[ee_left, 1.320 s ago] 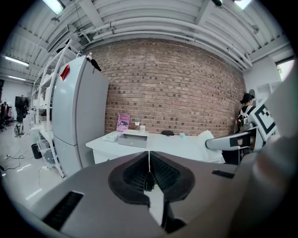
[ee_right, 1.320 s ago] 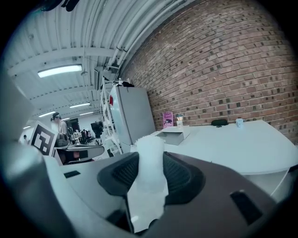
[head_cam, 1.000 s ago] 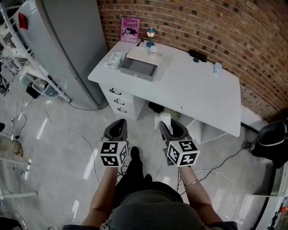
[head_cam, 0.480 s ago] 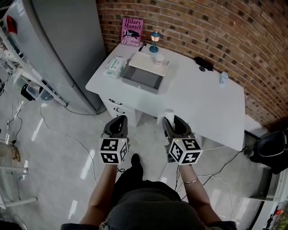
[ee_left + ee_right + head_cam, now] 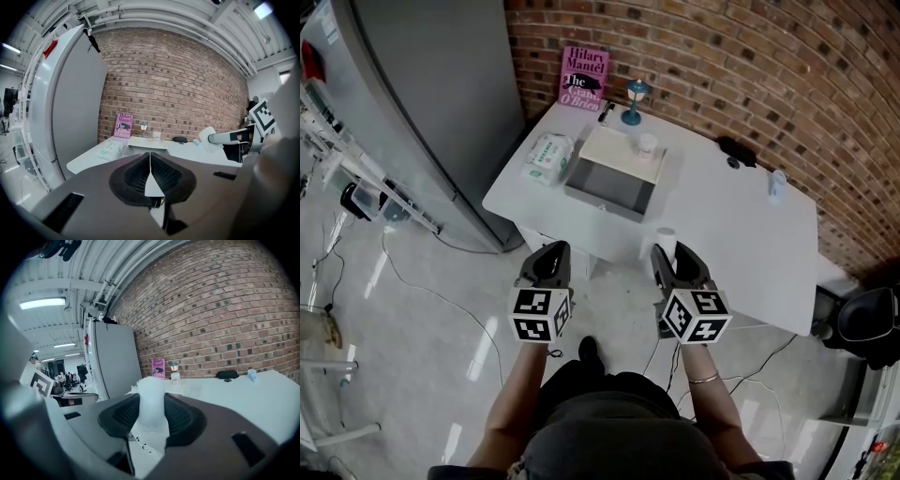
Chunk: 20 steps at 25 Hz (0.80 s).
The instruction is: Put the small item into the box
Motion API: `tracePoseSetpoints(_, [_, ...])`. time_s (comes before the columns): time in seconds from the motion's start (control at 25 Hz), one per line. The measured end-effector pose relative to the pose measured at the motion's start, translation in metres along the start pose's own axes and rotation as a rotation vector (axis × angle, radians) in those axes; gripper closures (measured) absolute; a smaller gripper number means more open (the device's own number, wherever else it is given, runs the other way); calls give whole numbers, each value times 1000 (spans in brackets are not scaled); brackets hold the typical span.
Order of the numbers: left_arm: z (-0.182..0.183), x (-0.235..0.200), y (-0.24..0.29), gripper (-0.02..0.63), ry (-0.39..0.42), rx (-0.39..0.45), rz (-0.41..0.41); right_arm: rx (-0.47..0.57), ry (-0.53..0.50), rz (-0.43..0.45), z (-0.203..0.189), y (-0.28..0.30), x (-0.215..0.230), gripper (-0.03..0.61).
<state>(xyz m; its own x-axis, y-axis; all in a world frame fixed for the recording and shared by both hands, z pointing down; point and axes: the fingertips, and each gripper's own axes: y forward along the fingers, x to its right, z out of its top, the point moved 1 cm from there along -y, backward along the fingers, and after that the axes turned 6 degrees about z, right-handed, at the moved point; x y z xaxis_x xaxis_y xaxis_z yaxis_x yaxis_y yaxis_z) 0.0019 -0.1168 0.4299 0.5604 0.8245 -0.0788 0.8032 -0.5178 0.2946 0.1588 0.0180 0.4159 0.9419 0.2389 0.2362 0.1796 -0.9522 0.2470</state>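
Note:
A grey open box [image 5: 609, 186] stands on the white desk [image 5: 727, 220], its pale lid tilted behind it; the left gripper view shows the box [image 5: 147, 143] far ahead. My right gripper [image 5: 671, 253] hovers at the desk's front edge, shut on a small white crumpled item [image 5: 666, 240]. That white item [image 5: 152, 397] stands up between the jaws of the right gripper [image 5: 152, 413]. To its left my left gripper [image 5: 550, 251] hangs over the floor just short of the desk. The left gripper [image 5: 150, 161] is shut and holds nothing.
On the desk are a pink book [image 5: 584, 78] against the brick wall, a small blue lamp [image 5: 634, 101], a white cup [image 5: 647, 145], a wipes pack [image 5: 548, 157], a black object [image 5: 737, 148] and a small bottle [image 5: 778, 186]. A grey fridge [image 5: 431, 94] stands left, a black chair [image 5: 867, 314] right.
The person has walked towards the desk. Both grippers now sit at its front edge, closer to the box. The right gripper still holds the white item.

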Motion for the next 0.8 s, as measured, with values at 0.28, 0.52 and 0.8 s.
tracePoseSetpoints(0.28, [4, -12, 19, 588, -2, -8, -10, -4, 9, -15, 6, 21, 6, 414])
tracePoseSetpoints(0.52, [4, -14, 30, 588, 3, -18, -12, -3, 12, -10, 10, 35, 13, 414])
tracePoseSetpoints(0.8, [5, -18, 48, 588, -3, -33, 14, -5, -10, 18, 23, 60, 28, 414])
